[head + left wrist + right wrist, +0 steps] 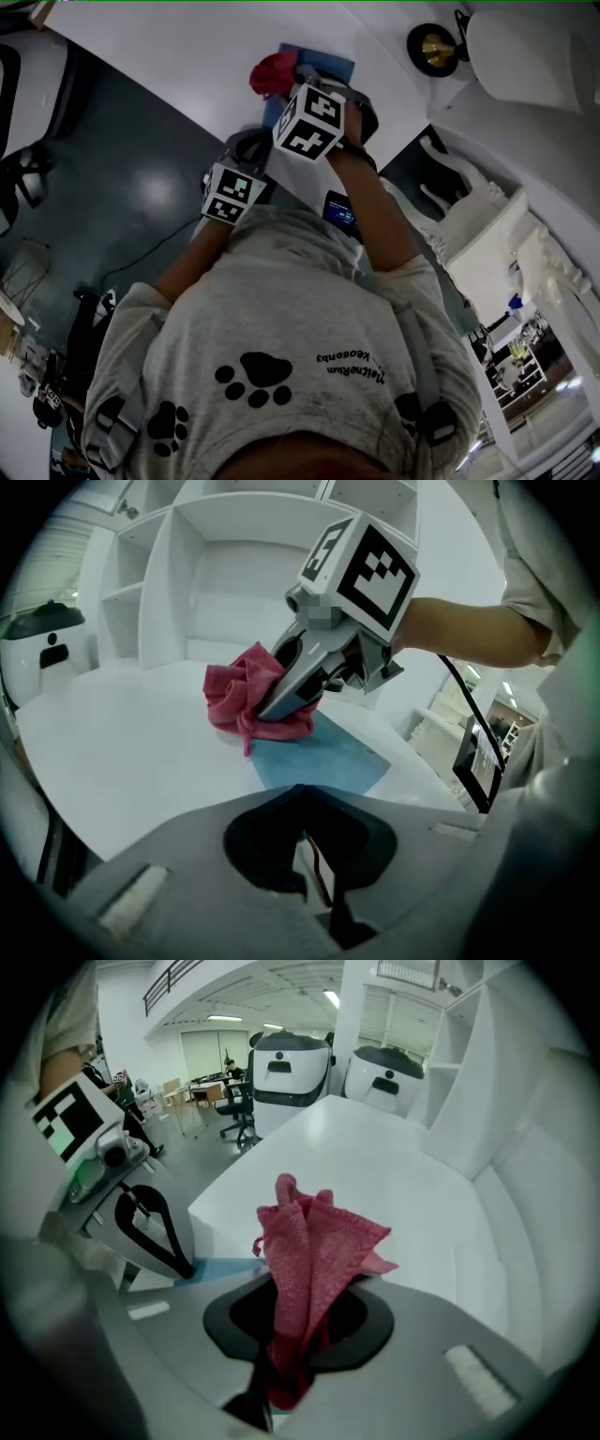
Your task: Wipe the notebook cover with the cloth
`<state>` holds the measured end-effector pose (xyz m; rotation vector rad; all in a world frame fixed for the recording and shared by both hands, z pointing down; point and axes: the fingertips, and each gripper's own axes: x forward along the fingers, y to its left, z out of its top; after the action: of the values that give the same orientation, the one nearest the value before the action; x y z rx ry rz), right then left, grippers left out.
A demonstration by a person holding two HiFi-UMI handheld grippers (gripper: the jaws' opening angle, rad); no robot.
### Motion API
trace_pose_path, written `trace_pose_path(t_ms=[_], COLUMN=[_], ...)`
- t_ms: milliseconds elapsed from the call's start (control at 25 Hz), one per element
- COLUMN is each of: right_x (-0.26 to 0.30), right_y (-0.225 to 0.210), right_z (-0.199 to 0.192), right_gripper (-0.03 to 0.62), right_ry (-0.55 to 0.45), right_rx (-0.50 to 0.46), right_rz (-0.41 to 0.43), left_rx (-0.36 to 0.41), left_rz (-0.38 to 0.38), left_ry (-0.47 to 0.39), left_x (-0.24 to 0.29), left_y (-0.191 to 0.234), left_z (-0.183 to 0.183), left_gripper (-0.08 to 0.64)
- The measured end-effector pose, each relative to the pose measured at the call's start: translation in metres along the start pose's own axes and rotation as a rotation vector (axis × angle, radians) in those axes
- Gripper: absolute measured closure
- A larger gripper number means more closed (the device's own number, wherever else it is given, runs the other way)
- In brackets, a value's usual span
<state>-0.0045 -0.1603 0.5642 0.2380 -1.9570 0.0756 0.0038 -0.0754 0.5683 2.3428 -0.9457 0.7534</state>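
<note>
Right gripper (pixel 305 1288) pinches soft, limp cloth (pixel 314 1232) at its bunch | left gripper (pixel 300 794) pressed together, empty | notebook (pixel 323 761) stiff, likely slides

Head view looks steeply down; gripper views low, close, face each other, share cloth (pixel 314 1241).
</note>
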Motion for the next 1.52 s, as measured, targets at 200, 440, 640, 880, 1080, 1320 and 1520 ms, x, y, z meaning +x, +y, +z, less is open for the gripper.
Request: trace_pose_path(t_ms=[200, 440, 640, 880, 1080, 1320, 1520], right_x=[0.018, 0.014, -0.002, -0.016, -0.027, -0.030, -0.045], right_y=[0.007, 0.007, 0.003, -0.006, -0.005, -0.002, -0.003], right_z=[-0.011, -0.021, -0.054, -0.099, -0.120, -0.152, -0.162], right_gripper=[0.522, 0.523, 0.523, 0.523, 0.523, 0.523, 0.523], right_ry=[0.092, 0.123, 0.158, 0.214, 0.236, 0.289, 0.265], right_rx=[-0.061, -0.061, 0.013, 0.088, 0.152, 0.208, 0.308], right_rz=[0.019, 0.032, 0.027, -0.024, -0.026, -0.031, -0.055], left_rx=[0.003, 0.001, 0.003, 0.008, 0.015, 0.009, -0.037], left_rz=[0.001, -0.001, 0.001, 0.003, 0.009, 0.009, -0.006], left_ry=[-0.002, -0.001, -0.004, -0.007, -0.011, -0.013, -0.022], left_x=[-0.002, -0.003, -0.005, -0.004, -0.002, -0.002, -0.004], left_y=[0.000, 0.001, 0.002, 0.005, 0.004, 0.004, 0.006], left_z=[-0.001, -0.001, -0.001, -0.002, 0.000, -0.001, -0.003], left_gripper=[0.565, 0.564, 0.565, 0.565, 0.565, 0.565, 0.563])
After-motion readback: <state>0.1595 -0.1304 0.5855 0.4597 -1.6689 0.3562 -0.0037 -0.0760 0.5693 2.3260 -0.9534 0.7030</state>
